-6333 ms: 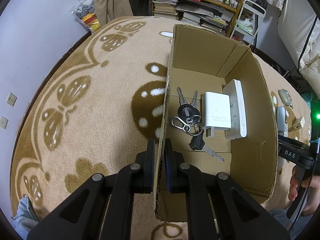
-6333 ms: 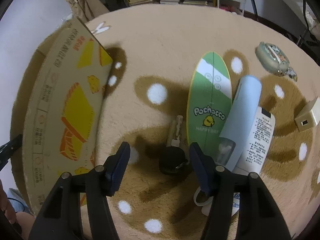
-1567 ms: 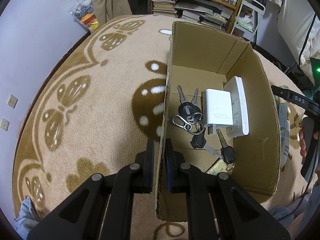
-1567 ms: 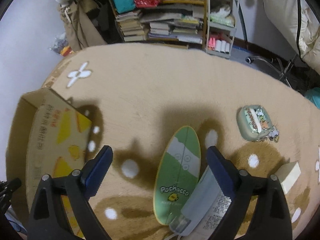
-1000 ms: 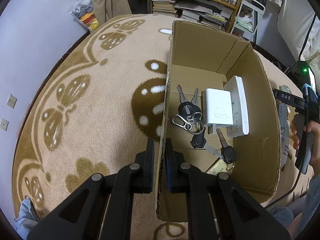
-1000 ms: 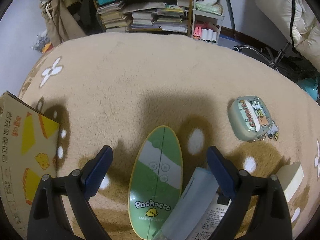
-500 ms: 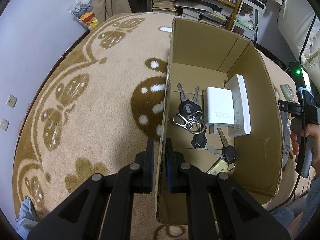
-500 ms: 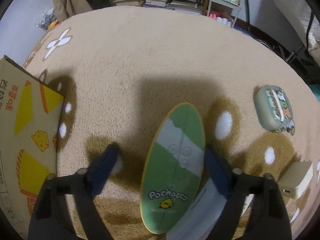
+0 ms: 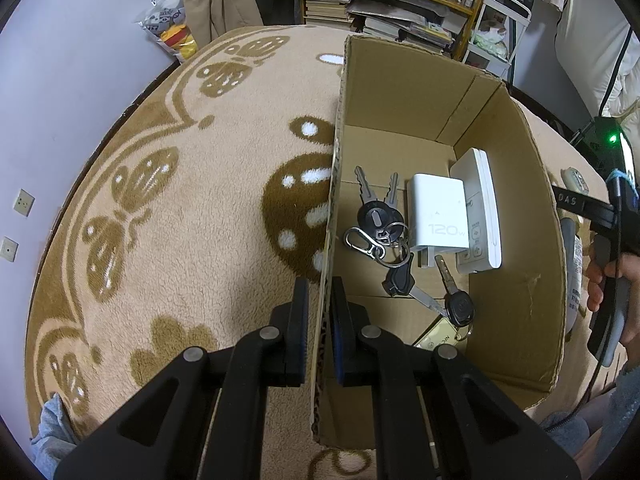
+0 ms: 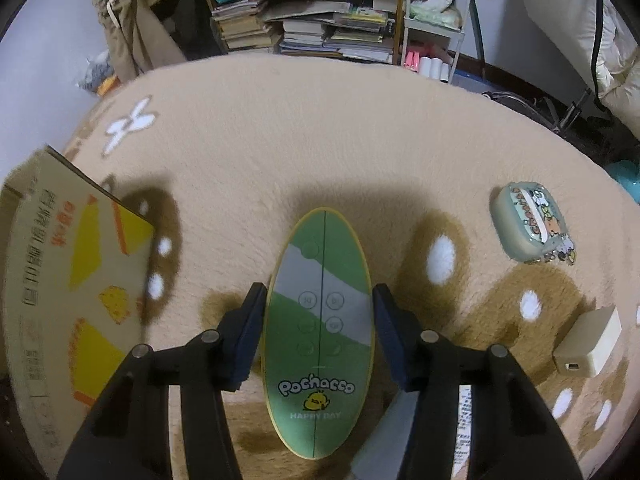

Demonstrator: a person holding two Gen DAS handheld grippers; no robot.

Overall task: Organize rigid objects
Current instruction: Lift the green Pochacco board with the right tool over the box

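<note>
Right wrist view: closing jaws flank the green oval remote (image 10: 320,328).

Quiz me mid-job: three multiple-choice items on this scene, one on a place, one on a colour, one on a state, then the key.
1. Where does the white 120W charger lie?
A. inside the brown cardboard box
B. on the rug
C. on a shelf

2. What is the main colour of the oval Pochacco remote?
A. red
B. green
C. black

3. What is the left gripper doing?
A. hanging open
B. clamping the box wall
C. holding keys

Key: 1 A, it rests on the box floor beside the keys. 2 B, green with a grey band. 3 B, its jaws pinch the cardboard edge.
</note>
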